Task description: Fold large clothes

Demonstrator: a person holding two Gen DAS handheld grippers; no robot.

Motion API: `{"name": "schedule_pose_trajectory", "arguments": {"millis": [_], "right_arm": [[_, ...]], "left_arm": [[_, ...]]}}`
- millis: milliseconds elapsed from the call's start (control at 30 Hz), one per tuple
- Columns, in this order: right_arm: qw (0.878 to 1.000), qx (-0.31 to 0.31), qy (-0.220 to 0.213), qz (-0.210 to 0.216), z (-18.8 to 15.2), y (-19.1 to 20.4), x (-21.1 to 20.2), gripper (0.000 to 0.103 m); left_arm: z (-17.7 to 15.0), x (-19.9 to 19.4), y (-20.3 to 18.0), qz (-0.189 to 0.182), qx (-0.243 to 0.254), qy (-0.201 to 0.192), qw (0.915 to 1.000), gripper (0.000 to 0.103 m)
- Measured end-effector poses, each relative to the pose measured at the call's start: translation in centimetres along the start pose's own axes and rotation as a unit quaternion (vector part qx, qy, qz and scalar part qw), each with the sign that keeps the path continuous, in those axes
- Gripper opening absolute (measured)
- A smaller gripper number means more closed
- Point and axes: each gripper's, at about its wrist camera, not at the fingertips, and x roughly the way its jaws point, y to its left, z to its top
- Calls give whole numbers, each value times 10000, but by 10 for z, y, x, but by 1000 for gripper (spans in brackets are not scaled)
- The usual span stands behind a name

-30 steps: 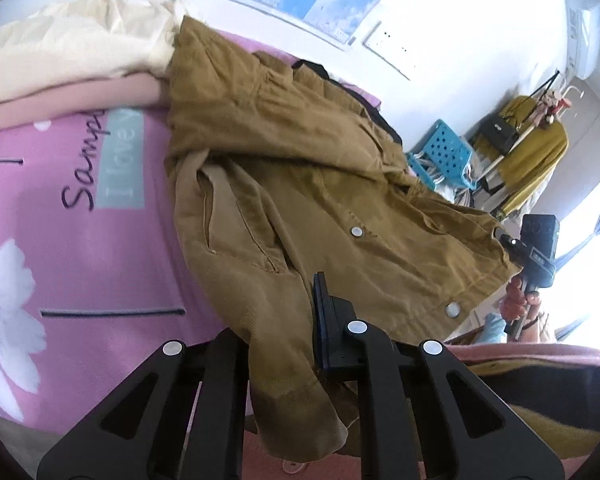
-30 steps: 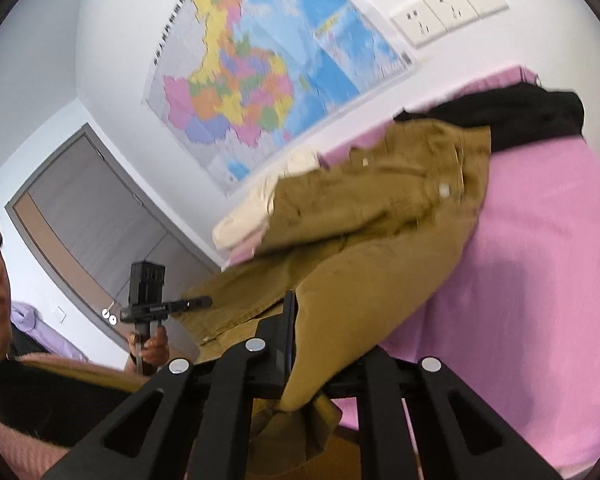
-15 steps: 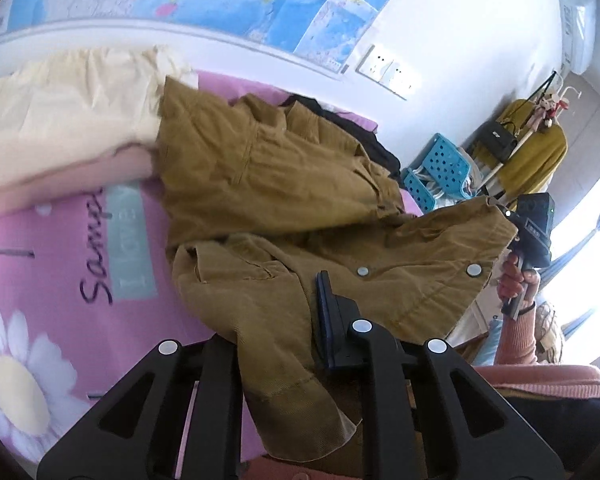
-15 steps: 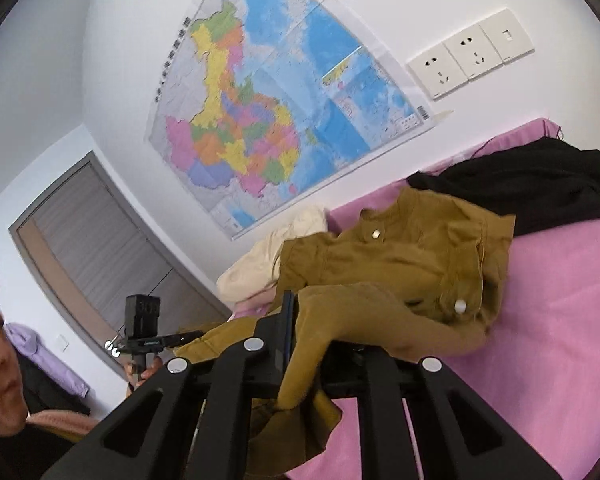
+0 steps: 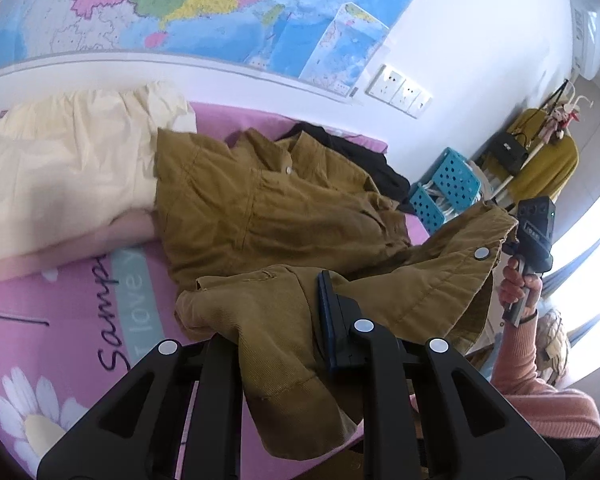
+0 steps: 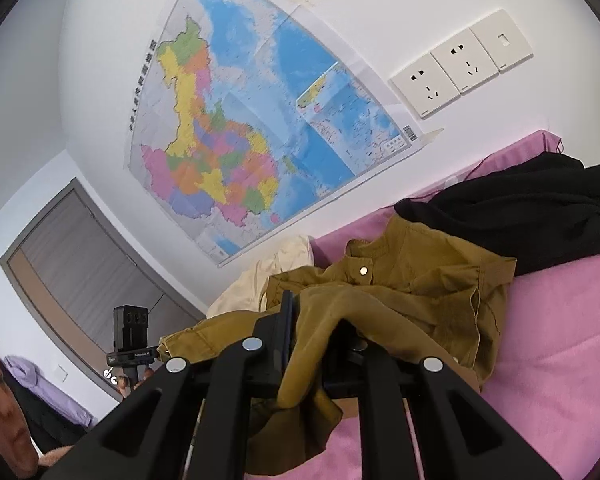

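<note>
Left gripper [image 5: 288,320]: clamped on brown jacket [image 5: 268,208] cloth.
Right gripper [image 6: 320,332]: pinching jacket fabric.
Left view only: blue crates [image 5: 448,184] beyond jacket.
Right view only: door [image 6: 84,272].

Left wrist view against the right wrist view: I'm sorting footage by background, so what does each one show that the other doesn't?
Only the left wrist view shows the blue perforated crates, the coat rack and the daisy print on the pink sheet. Only the right wrist view shows the grey door. Both show the brown jacket, the wall map, the sockets, the black garment and the cream garment.
</note>
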Motion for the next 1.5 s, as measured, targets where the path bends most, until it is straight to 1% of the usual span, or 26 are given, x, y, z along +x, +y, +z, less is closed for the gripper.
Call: {"name": "schedule_pose_trajectory", "arguments": {"millis": [400, 567, 700, 833, 1167, 1500], "right_arm": [[9995, 176, 70, -265, 36, -15, 30, 12], [9990, 285, 100, -335, 48, -23, 41, 12], [9983, 407, 160, -384, 54, -33, 51, 12], [9977, 478, 223, -431, 58, -40, 57, 13], [9965, 583, 308, -508, 63, -52, 71, 13], [9958, 652, 382, -521, 66, -60, 77, 13]], "left_arm": [[49, 19, 10, 160, -181, 118, 9996, 18], [64, 26, 15, 173, -267, 173, 9993, 18], [74, 37, 21, 276, -342, 249, 9987, 18], [79, 44, 23, 396, -348, 278, 9982, 18], [80, 53, 12, 849, -13, 176, 9962, 18], [82, 57, 12, 888, 72, 148, 9959, 18]]}}
